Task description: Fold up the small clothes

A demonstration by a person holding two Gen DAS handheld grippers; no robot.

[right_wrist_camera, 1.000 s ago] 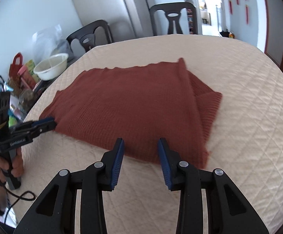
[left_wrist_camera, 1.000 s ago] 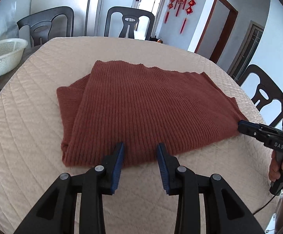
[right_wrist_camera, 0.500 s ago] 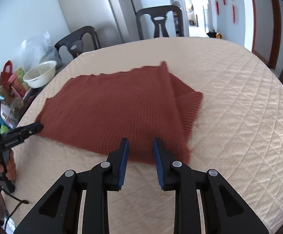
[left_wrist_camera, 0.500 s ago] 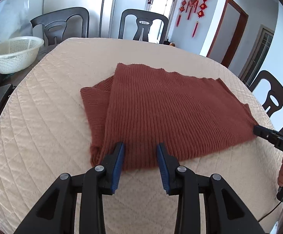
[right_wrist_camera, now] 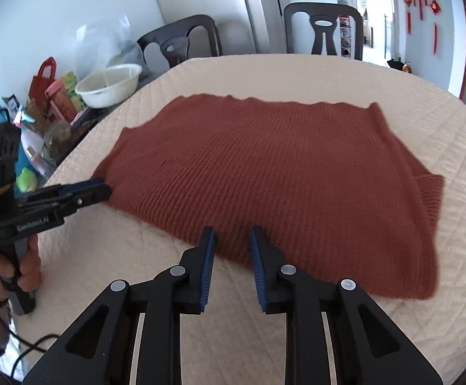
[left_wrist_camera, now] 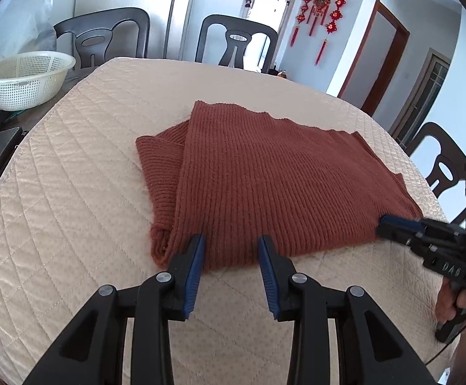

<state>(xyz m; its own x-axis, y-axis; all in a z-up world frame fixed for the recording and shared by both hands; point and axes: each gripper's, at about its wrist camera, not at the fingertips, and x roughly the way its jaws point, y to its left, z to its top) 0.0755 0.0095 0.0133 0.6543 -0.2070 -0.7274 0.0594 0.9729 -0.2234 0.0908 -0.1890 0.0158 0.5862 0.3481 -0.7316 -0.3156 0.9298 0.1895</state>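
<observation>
Sweater (left_wrist_camera: 265,186), rust-red ribbed knit, lies flat and folded on the quilted beige tabletop (left_wrist_camera: 72,224), roughly centre. One sleeve or side panel sticks out from under the top layer on the left edge in the left wrist view, on the right edge in the right wrist view.

Left claw (left_wrist_camera: 231,256) released, blue pads apart, tips at the near hem of the sweater close to its corner; whether they touch the knit I cannot tell. Nothing between the fingers.

Right claw (right_wrist_camera: 232,247) also released, gap narrower, tips at the near hem of the sweater (right_wrist_camera: 281,176), nothing gripped. In the left wrist view the right claw (left_wrist_camera: 385,226) shows side-on at the sweater's right corner, a hand (left_wrist_camera: 454,301) on its grip.

White perforated basket (left_wrist_camera: 29,78) sits off the tabletop's far left. Dark chairs (left_wrist_camera: 236,43) stand behind. Red hanging ornaments (left_wrist_camera: 322,9) on the far wall. Bags and bottles (right_wrist_camera: 50,96) are cluttered beside the basket.
</observation>
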